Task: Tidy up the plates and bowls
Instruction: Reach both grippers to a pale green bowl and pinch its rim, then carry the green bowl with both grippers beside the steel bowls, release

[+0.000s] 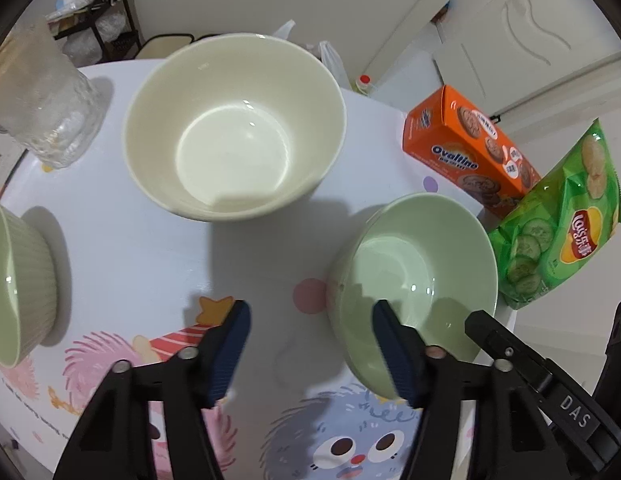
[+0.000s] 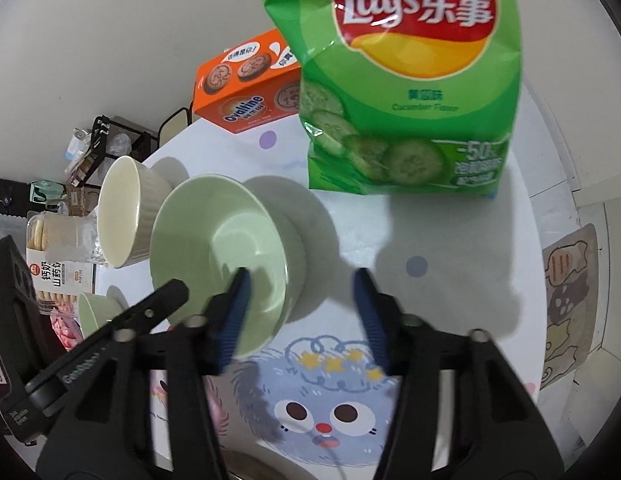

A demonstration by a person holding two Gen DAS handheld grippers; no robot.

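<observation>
A large cream bowl [image 1: 234,128] stands on the table ahead of my left gripper [image 1: 310,316], which is open and empty above the tablecloth. A smooth light-green bowl [image 1: 414,264] sits to its right, tilted, with the right finger [image 1: 394,352] at its near rim. A ribbed green bowl [image 1: 18,280] is at the left edge. In the right wrist view my right gripper [image 2: 300,280] is open; its left finger [image 2: 234,308] reaches inside the green bowl [image 2: 218,248], its right finger outside. The cream bowl [image 2: 126,212] and ribbed green bowl [image 2: 94,314] lie further left.
An orange Ovaltine box [image 1: 470,148] and a green Lay's chip bag [image 1: 562,220] stand at the right table edge, the bag [image 2: 406,76] right behind the green bowl. A clear glass jar [image 1: 42,100] is far left. Snack packs [image 2: 58,256] sit left.
</observation>
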